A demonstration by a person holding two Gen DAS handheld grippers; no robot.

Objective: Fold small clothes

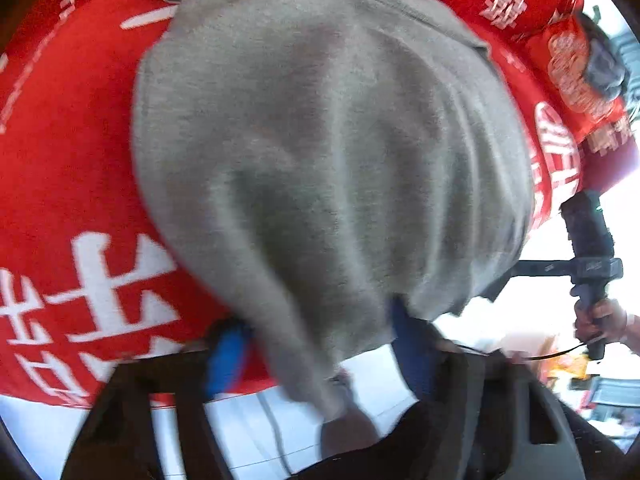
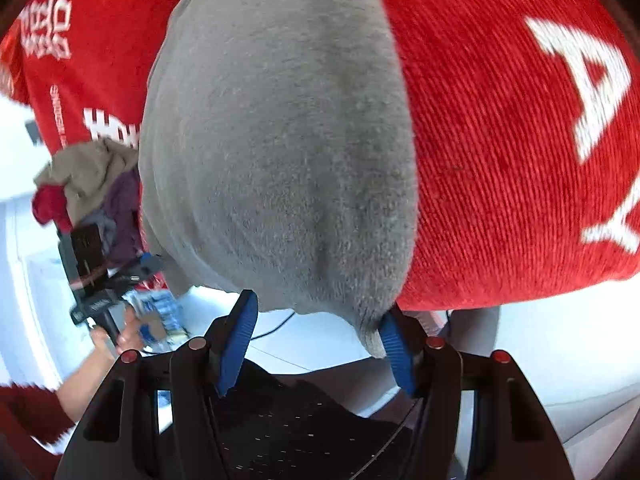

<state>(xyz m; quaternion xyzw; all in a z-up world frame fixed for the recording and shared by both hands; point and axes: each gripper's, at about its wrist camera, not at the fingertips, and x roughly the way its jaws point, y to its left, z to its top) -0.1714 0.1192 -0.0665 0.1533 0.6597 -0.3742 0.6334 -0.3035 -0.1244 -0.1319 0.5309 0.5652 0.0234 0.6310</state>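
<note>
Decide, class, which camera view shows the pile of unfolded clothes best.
The right wrist view: the pile of clothes sits at its left edge, tan, red and purple pieces distinguishable. The left wrist view shows mainly the grey garment on the red cloth; no pile is identifiable.

Grey garment (image 2: 276, 140) fills space ahead; clothes pile (image 2: 88, 188) blocks left; open gap below red cloth (image 2: 500, 160).

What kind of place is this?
Probably a home or a data-collection room with a clothes-folding table: a red printed cloth covers the surface, a grey garment lies on it, and a heap of small clothes sits alongside.
</note>
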